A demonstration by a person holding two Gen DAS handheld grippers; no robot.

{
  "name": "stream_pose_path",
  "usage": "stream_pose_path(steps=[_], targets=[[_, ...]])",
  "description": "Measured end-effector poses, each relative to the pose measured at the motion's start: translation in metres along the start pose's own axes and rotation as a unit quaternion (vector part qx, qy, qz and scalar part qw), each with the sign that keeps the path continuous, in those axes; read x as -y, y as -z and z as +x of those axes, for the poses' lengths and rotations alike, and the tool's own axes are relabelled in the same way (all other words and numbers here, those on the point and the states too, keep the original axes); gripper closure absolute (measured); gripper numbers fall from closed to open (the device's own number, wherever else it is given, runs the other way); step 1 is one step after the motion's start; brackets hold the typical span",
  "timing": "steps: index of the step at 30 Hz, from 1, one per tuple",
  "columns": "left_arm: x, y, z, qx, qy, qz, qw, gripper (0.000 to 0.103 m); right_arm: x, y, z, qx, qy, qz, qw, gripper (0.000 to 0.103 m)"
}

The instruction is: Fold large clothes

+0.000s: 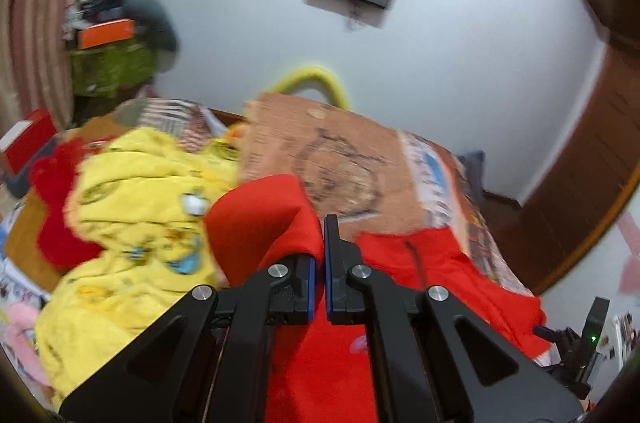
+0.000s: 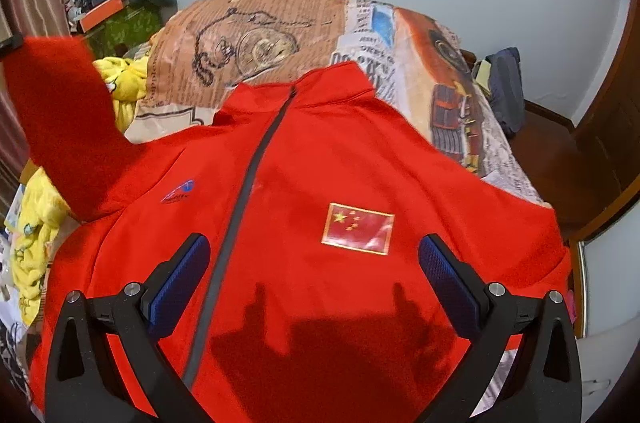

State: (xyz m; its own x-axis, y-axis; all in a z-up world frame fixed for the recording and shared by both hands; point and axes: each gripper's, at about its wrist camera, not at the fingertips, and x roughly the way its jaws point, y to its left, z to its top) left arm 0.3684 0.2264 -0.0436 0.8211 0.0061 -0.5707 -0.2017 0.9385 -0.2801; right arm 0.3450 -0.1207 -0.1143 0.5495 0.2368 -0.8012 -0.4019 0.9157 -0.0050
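A red zip jacket [image 2: 304, 175] with a flag patch [image 2: 357, 228] lies front up on the bed, collar away from me. Its left sleeve [image 2: 64, 119] is lifted up at the left. In the left wrist view my left gripper [image 1: 319, 243] is shut on that red sleeve [image 1: 260, 215], held above the rest of the jacket [image 1: 440, 263]. My right gripper [image 2: 314, 259] is open and empty, hovering over the jacket's chest with its shadow on the cloth.
The bed has a printed newspaper-pattern cover [image 2: 256, 35]. A pile of yellow cloth [image 1: 136, 223] and a red plush piece [image 1: 60, 207] lie at the left. A cluttered stand with an orange box [image 1: 106, 33] is in the far left corner. A wooden door [image 1: 592, 163] stands at the right.
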Motion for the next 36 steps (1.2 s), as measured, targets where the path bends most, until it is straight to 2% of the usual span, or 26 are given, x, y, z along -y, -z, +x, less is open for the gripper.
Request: stream_pose_path(steps=[6,9,14,20,22,25,27,29,32,36], targets=[[0.083,0.033,0.051,-0.062,0.025,0.064,0.9957,0.101,0.023,0.004,-0.012,0.014,0.012,0.003,1.0,0.0],[0.113,0.061,0.08,-0.113,0.034,0.085,0.9894,0.101,0.035,0.009,-0.013,0.011,0.014,0.012,1.0,0.0],[0.14,0.118,0.125,-0.201,0.046,0.118,0.9714,0.101,0.048,0.021,-0.011,-0.003,0.012,0.02,1.0,0.0],[0.166,0.176,0.147,-0.275,0.062,0.154,0.9469,0.101,0.049,0.032,-0.006,-0.017,0.018,0.015,1.0,0.0],[0.172,0.187,0.146,-0.284,0.057,0.171,0.9418,0.1,0.049,0.035,-0.006,-0.02,0.018,0.015,1.0,0.0],[0.176,0.198,0.136,-0.285,0.059,0.194,0.9368,0.085,0.047,0.035,-0.007,-0.022,0.017,0.011,1.0,0.0],[0.174,0.199,0.129,-0.292,0.075,0.189,0.9345,0.06,0.042,0.033,-0.008,-0.02,0.018,0.006,1.0,0.0],[0.17,0.196,0.119,-0.294,0.084,0.183,0.9342,0.05,0.038,0.03,-0.01,-0.018,0.019,-0.001,1.0,0.0],[0.159,0.185,0.1,-0.282,0.079,0.189,0.9374,0.049,0.028,0.024,-0.014,-0.012,0.017,-0.011,1.0,0.0],[0.123,0.161,0.071,-0.244,0.059,0.18,0.951,0.045,0.007,0.014,-0.017,0.0,0.009,-0.034,0.999,0.0]])
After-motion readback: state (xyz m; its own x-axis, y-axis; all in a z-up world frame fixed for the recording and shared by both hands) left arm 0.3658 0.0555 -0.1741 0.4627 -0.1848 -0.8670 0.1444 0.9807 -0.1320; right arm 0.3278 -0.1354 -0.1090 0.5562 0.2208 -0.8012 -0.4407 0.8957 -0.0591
